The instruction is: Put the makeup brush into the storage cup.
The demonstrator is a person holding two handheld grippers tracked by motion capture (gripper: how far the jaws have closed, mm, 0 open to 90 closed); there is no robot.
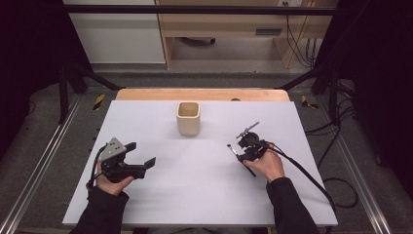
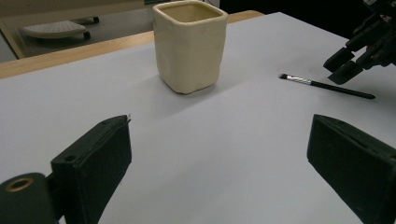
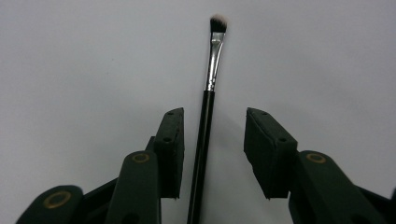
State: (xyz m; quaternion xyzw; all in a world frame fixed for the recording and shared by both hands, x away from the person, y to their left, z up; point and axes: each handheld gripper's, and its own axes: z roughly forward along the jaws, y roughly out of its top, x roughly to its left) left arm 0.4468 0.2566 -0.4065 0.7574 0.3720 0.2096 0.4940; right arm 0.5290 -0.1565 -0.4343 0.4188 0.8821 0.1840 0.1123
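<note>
A thin black makeup brush point(image 3: 215, 63) with a silver ferrule and dark bristles lies flat on the white table point(image 1: 195, 195). My right gripper point(image 3: 214, 113) is open and low over it, its jaws on either side of the handle, which lies closer to the left jaw. In the high view the brush point(image 1: 233, 149) pokes out to the left of the right gripper point(image 1: 247, 152). A cream square cup point(image 1: 188, 118) stands upright at the table's middle back. My left gripper point(image 1: 142, 153) is open and holds nothing, at the left front, pointing toward the cup point(image 2: 190, 46).
The left gripper view shows the brush point(image 2: 327, 85) and the right gripper point(image 2: 359, 51) to the right of the cup. A wooden strip point(image 1: 202, 94) runs along the table's far edge. Black cable point(image 1: 311, 180) trails from the right gripper off the right side.
</note>
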